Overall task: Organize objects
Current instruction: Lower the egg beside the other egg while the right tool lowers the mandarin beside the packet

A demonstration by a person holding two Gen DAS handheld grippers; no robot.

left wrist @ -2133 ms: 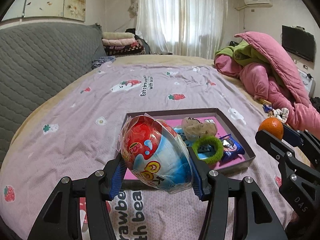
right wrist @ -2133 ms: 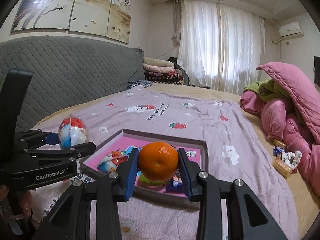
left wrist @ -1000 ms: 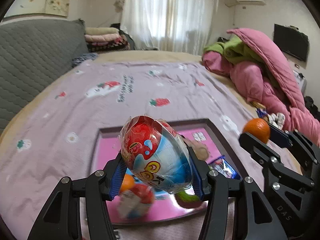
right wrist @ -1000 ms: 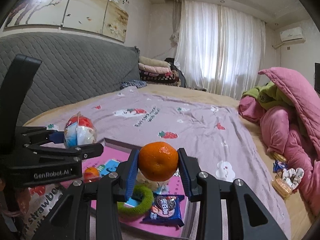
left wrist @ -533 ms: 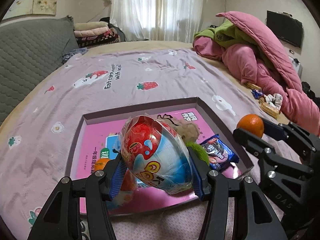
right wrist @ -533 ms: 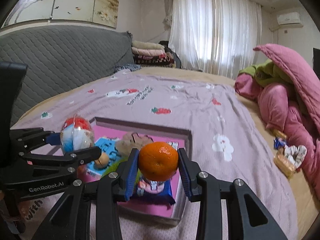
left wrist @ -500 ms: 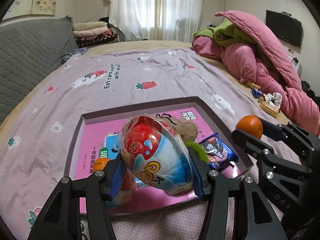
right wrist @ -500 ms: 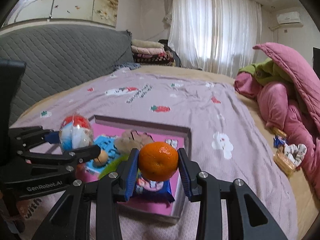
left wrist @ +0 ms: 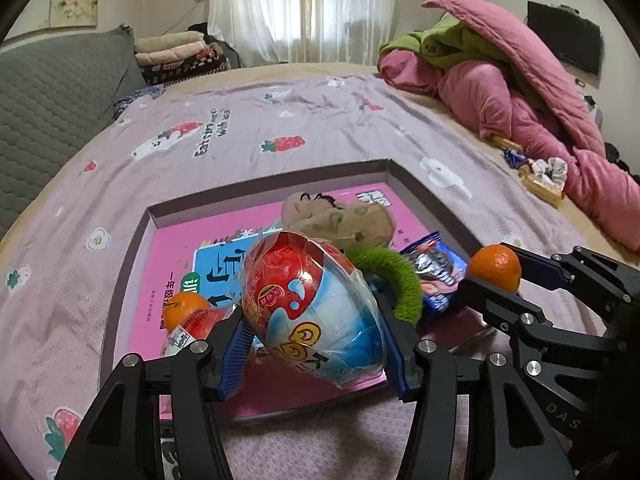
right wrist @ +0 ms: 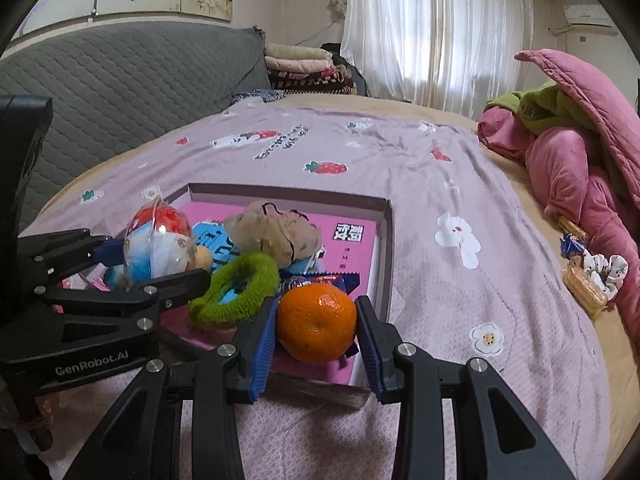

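Note:
My left gripper [left wrist: 316,340] is shut on a wrapped red, white and blue toy egg [left wrist: 312,312], held over the near edge of a shallow pink-bottomed box [left wrist: 156,216] on the bed. My right gripper [right wrist: 316,330] is shut on an orange [right wrist: 317,322], just above the box's near right corner [right wrist: 384,216]. Inside the box lie a beige plush [left wrist: 340,220], a green fuzzy ring [right wrist: 236,284], a blue snack packet [left wrist: 436,272], another orange [left wrist: 184,308] and a second wrapped egg, mostly hidden. In the right wrist view the left gripper [right wrist: 160,256] and its egg [right wrist: 160,240] appear at left.
The box rests on a lilac strawberry-print bedspread [left wrist: 280,112]. A pink and green heap of quilts [left wrist: 520,80] lies at the right, with small snacks and a scrunchie [right wrist: 592,276] near the bed's edge. A grey padded headboard [right wrist: 120,76] and folded blankets [right wrist: 304,64] stand at the back left.
Both grippers have sunk towards the box and tipped down, each still gripping its load. The box and its contents now fill more of both views.

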